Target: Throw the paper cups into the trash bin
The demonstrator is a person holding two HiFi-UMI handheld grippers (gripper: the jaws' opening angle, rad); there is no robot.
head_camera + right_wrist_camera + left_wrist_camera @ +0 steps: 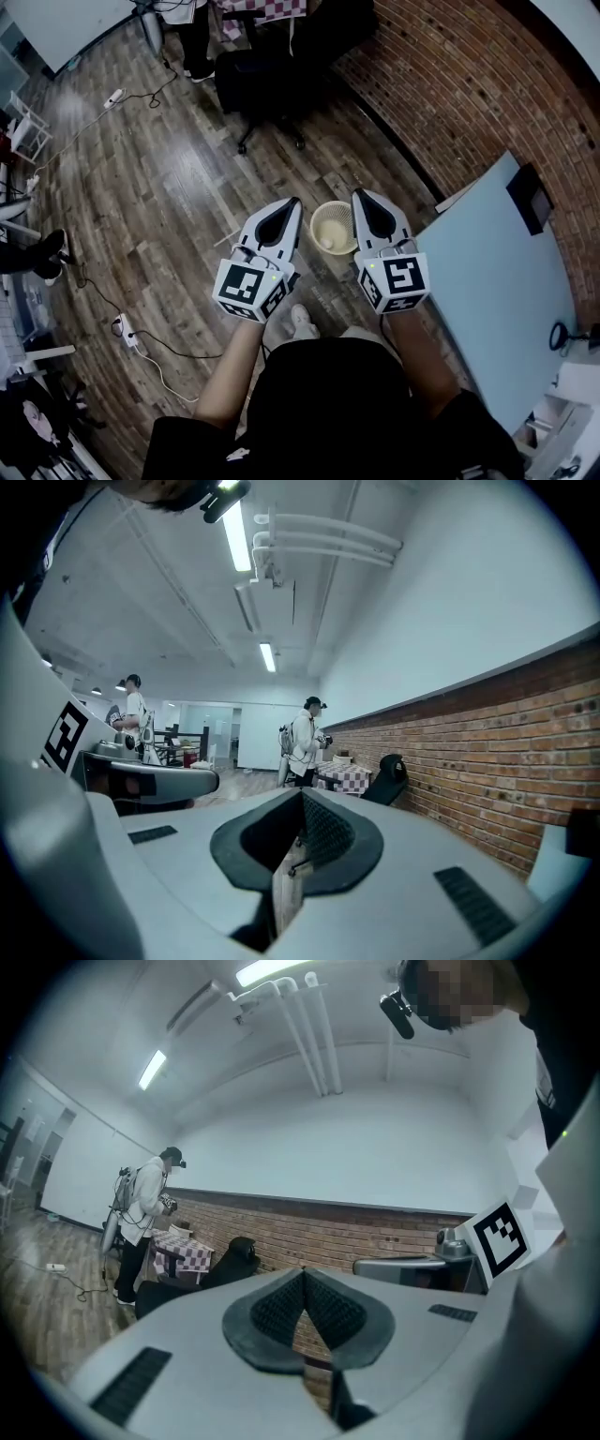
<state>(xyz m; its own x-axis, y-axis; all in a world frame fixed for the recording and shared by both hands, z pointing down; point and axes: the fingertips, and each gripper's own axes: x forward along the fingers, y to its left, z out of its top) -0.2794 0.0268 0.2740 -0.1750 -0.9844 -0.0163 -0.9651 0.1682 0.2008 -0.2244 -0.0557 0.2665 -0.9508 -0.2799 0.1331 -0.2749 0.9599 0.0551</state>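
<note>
Left gripper (294,204) and right gripper (360,197), both pressed together and empty, hover level; the trash bin (336,208) stands on the floor below, between their tips, equally near.

Side by side, left gripper (292,204) and right gripper (361,197), fingertips angled toward each other, both jaws together, seemingly nothing between them

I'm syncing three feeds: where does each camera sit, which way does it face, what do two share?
Head view: on the person's head, facing steeply down at the trash bin; shows forearms, left gripper, right gripper.
Left gripper view: on that gripper, facing toward the brick wall; shows its shut jaws, the right gripper.
Right gripper view: on that gripper, facing along the wall; shows its shut jaws.
Shared: both gripper views show the checked table.
</note>
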